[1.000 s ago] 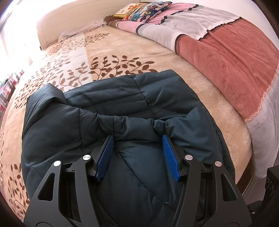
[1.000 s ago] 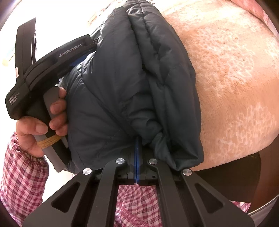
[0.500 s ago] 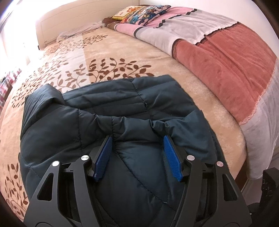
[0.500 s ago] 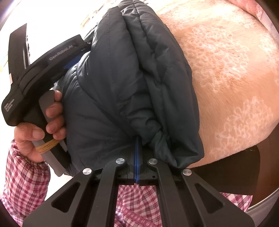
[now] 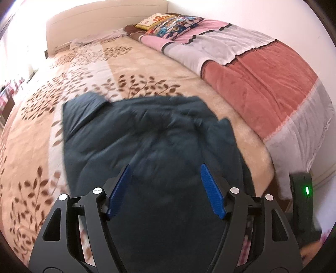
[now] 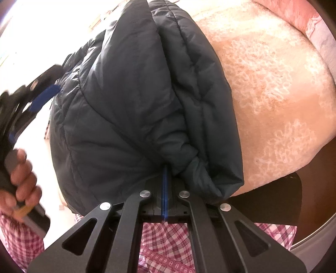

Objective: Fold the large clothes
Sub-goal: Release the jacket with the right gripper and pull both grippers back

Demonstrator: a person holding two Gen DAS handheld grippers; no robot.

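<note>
A dark teal puffer jacket [image 5: 151, 138] lies folded on the beige leaf-patterned bedspread [image 5: 88, 69] near the bed's foot edge. My left gripper [image 5: 164, 187] is open and empty above the jacket's near part, its blue pads apart. In the right wrist view the jacket [image 6: 134, 100] hangs bunched in front of the camera. My right gripper [image 6: 164, 178] is shut on a fold of its edge. The left gripper also shows in the right wrist view [image 6: 40, 98], blurred, at the far left beside the jacket.
A pink, grey and red quilt [image 5: 262, 69] lies along the bed's right side, with colourful pillows [image 5: 168, 23] and a white headboard [image 5: 100, 19] at the far end. A black device with a green light [image 5: 304, 199] stands off the bed's corner.
My left gripper has lifted up and back off the jacket, which now lies flatter and farther away. My right gripper keeps its hold on the jacket edge.
</note>
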